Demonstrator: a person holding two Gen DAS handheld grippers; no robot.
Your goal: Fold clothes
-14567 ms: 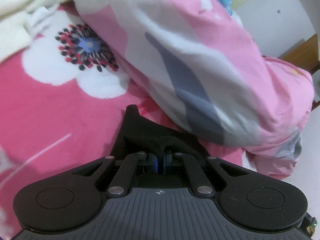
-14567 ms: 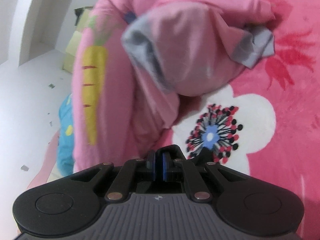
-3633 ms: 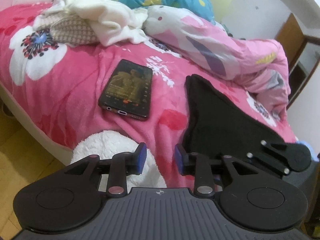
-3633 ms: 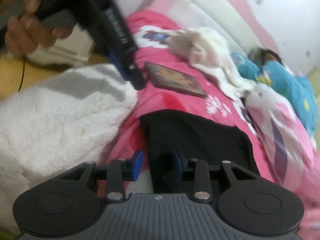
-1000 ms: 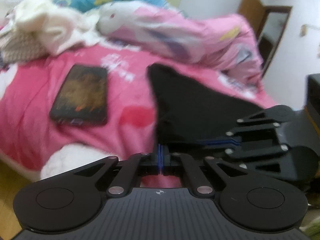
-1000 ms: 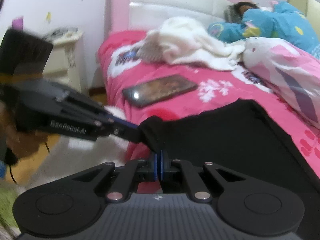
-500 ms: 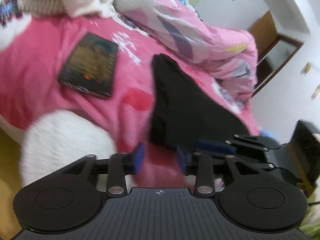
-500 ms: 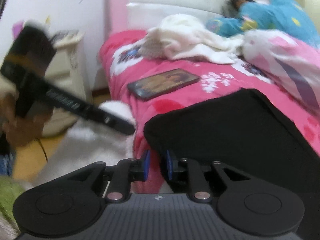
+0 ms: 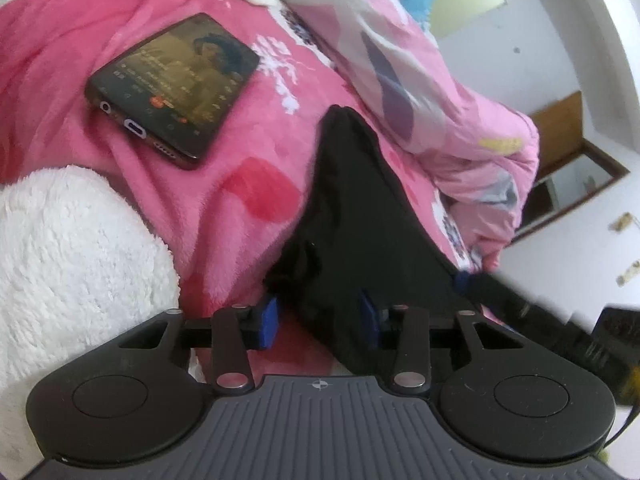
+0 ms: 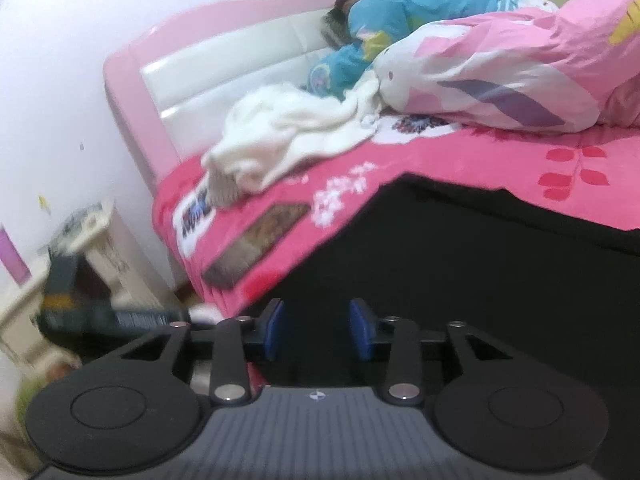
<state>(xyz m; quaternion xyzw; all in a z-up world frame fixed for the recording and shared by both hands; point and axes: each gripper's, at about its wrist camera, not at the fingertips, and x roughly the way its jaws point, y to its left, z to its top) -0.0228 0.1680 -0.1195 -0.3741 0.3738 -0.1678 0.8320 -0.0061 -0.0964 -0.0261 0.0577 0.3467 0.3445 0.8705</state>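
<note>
Black garment (image 9: pixel 360 200): matt cloth, no sheen. Pink blanket (image 9: pixel 180 184) on the bed: plush, fleecy nap. White sleeve (image 9: pixel 72 256): long, shaggy pile. Phone (image 9: pixel 176 84): glossy glass face, smooth dark edge. Quilt (image 9: pixel 420 92): smooth printed cotton-like cloth, creased. Left gripper (image 9: pixel 318 322): matt black plastic body, ribbed grey panel, bright metal pins, blue pads (image 9: pixel 270 318). Headboard (image 10: pixel 224 60): smooth, padded, slightly shiny.

My left black plastic two-finger gripper (image 9: pixel 319 322) has a ribbed grey top plate with a small crosshair mark, two round black discs at its sides, silver rivets on the black linkage bars, and blue rubber pads (image 9: pixel 270 321). My right black plastic two-finger gripper (image 10: pixel 316 330) is built alike, with matching blue pads (image 10: pixel 359 329) and rivets.
</note>
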